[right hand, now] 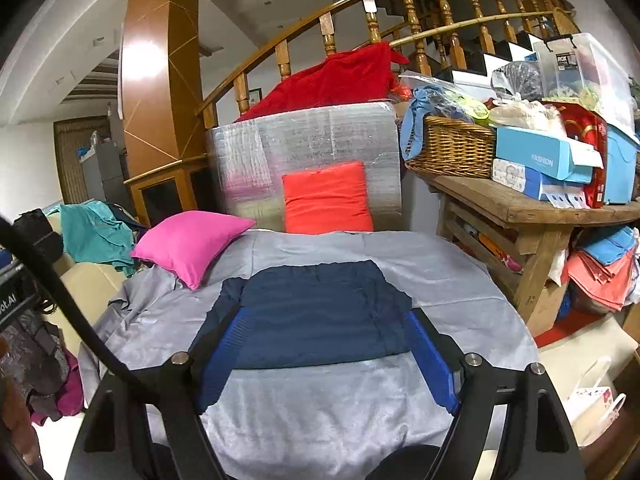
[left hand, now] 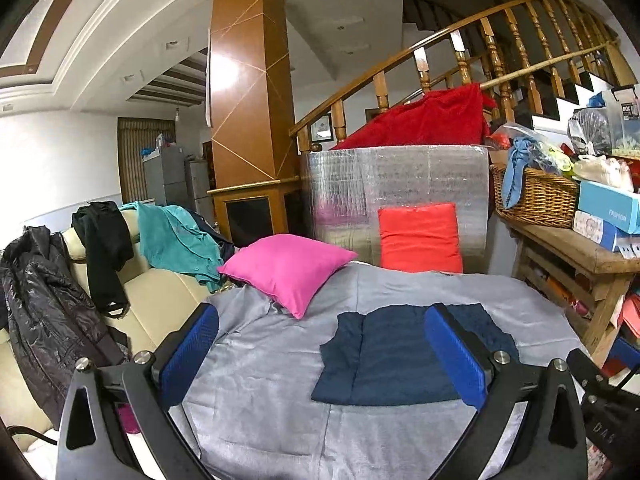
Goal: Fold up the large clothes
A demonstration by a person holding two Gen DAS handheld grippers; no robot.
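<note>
One navy garment [right hand: 316, 312] lay folded into a neat rectangle on the grey sheet [right hand: 332, 404]; both grippers [left hand: 324, 356] [right hand: 328, 356] hovered spread apart, empty, folding apparently finished.

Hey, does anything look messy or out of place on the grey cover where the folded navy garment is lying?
Mostly tidy. The navy garment lies flat and folded, though its left edge is ragged. The grey cover is bunched and wrinkled at its left side, and the pink cushion sits askew on that corner. Both tongs, left and right, are open and empty.
</note>
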